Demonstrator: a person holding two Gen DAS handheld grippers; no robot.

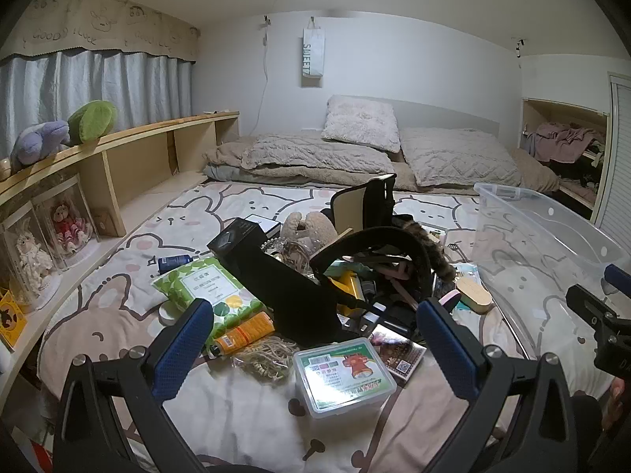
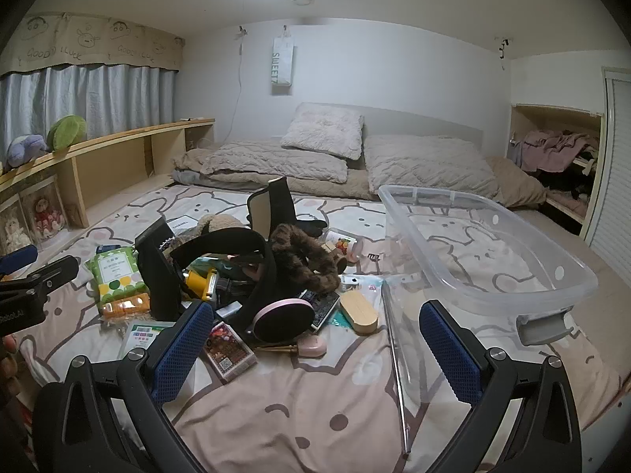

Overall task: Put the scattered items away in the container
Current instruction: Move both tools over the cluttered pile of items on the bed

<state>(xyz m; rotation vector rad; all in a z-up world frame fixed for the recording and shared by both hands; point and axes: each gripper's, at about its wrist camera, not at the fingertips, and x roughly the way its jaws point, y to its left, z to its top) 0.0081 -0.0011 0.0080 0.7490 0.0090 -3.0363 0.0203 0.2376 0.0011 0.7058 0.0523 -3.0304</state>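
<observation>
A heap of small items lies on the bed: a green tissue pack [image 1: 205,287], an orange tube [image 1: 244,333], a clear card box [image 1: 343,378], a black box [image 1: 284,287], a card deck [image 2: 228,351], a pink round mirror [image 2: 282,317], a wooden brush [image 2: 359,311] and a brown fur band [image 2: 303,256]. The empty clear plastic bin [image 2: 489,244] stands to the right of the heap; it also shows in the left wrist view [image 1: 544,236]. My left gripper [image 1: 315,339] is open above the card box. My right gripper [image 2: 315,339] is open, empty, near the mirror and deck.
A thin metal rod [image 2: 396,358] lies on the sheet beside the bin. Pillows and folded quilts [image 2: 315,161] lie at the bed's head. A wooden shelf [image 1: 118,149] with plush toys runs along the left. A closet nook [image 2: 552,157] is at the right.
</observation>
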